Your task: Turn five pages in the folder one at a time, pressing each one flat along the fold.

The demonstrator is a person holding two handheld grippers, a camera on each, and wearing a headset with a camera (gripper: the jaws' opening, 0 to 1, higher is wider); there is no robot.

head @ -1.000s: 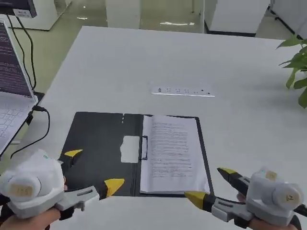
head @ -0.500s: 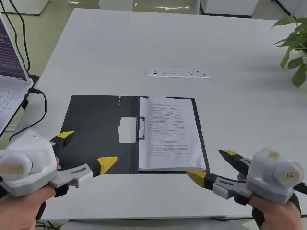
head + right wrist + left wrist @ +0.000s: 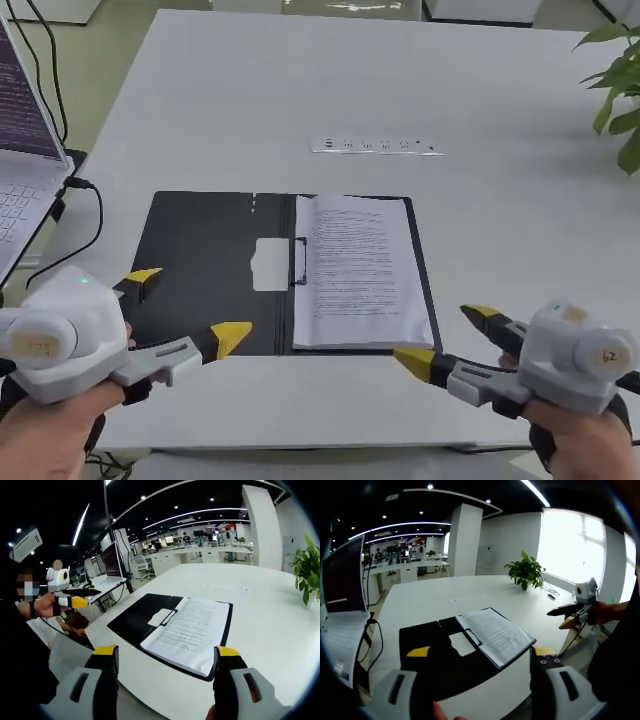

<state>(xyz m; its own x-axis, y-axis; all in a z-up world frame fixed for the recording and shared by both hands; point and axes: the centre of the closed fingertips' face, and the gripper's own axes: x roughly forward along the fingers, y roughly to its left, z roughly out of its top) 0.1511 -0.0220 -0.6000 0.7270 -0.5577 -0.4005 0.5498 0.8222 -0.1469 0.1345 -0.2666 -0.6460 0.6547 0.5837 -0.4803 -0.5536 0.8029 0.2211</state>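
A black folder (image 3: 205, 270) lies open on the white table, with a stack of printed pages (image 3: 361, 270) on its right half and a metal clip (image 3: 299, 261) by the fold. The folder (image 3: 445, 652) and pages (image 3: 492, 632) also show in the left gripper view, and the folder (image 3: 145, 617) and pages (image 3: 192, 630) in the right gripper view. My left gripper (image 3: 186, 308) hovers open over the folder's near left corner. My right gripper (image 3: 447, 337) is open just off the near right corner of the pages. Nothing sits between either pair of jaws.
A white power strip (image 3: 376, 146) lies on the table beyond the folder. An open laptop (image 3: 15, 150) with a black cable (image 3: 85, 235) stands at the left edge. A green plant (image 3: 620, 100) is at the far right. The table's near edge is close below the grippers.
The head camera has tipped down and the folder sits higher in view. Both grippers stay open near the folder's near corners, the left one slightly lower and nearer.
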